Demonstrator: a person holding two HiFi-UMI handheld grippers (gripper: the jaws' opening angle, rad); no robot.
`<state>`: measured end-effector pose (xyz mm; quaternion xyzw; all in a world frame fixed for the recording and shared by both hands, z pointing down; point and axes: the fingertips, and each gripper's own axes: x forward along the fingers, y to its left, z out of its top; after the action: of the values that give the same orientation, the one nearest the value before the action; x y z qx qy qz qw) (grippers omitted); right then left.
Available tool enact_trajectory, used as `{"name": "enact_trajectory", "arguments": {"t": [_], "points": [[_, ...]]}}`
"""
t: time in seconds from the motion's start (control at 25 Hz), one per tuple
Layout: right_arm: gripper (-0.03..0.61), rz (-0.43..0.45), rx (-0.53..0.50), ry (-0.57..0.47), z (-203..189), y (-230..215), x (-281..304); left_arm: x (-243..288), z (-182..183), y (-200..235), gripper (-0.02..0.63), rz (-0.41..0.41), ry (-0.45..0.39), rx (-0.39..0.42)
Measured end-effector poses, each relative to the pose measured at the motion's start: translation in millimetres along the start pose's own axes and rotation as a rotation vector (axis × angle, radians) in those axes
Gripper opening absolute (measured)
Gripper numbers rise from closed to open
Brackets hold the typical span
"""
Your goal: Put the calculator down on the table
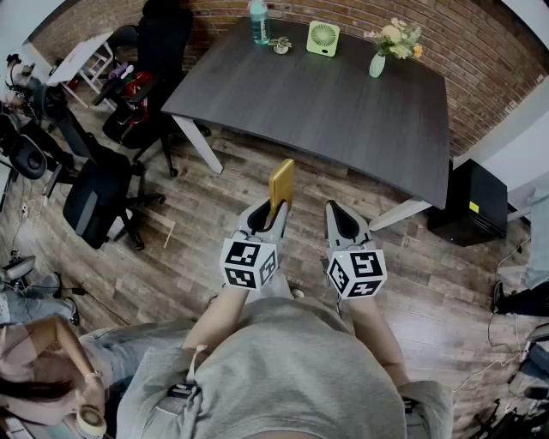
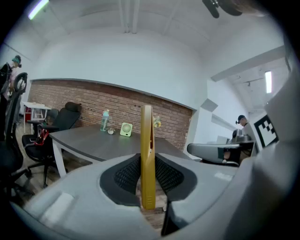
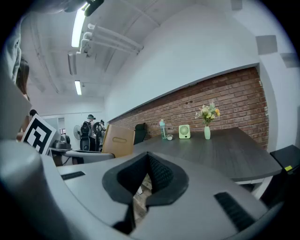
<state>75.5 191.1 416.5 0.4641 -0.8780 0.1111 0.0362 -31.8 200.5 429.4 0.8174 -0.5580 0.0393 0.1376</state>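
A flat gold-yellow calculator stands upright on edge between the jaws of my left gripper, which is shut on its lower part. In the left gripper view the calculator shows edge-on, rising from the dark pads. It hangs over the wooden floor, short of the near edge of the dark grey table. My right gripper is beside it, shut with nothing in it. The right gripper view shows the calculator's broad face at the left and the table ahead.
At the table's far edge stand a teal bottle, a small green fan and a vase of flowers. Black office chairs fill the left. A black box sits on the floor at right. A person sits at lower left.
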Motion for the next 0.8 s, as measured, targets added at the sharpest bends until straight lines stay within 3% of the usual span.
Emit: {"name": "enact_trajectory", "arguments": {"t": [0.32, 0.8], "points": [[0.002, 0.005, -0.018, -0.029, 4, 16, -34, -31, -1, -17, 0.087, 0.023, -0.036, -0.006], [0.002, 0.066, -0.023, -0.022, 7, 18, -42, -33, 2, -27, 0.087, 0.033, -0.053, -0.014]]}}
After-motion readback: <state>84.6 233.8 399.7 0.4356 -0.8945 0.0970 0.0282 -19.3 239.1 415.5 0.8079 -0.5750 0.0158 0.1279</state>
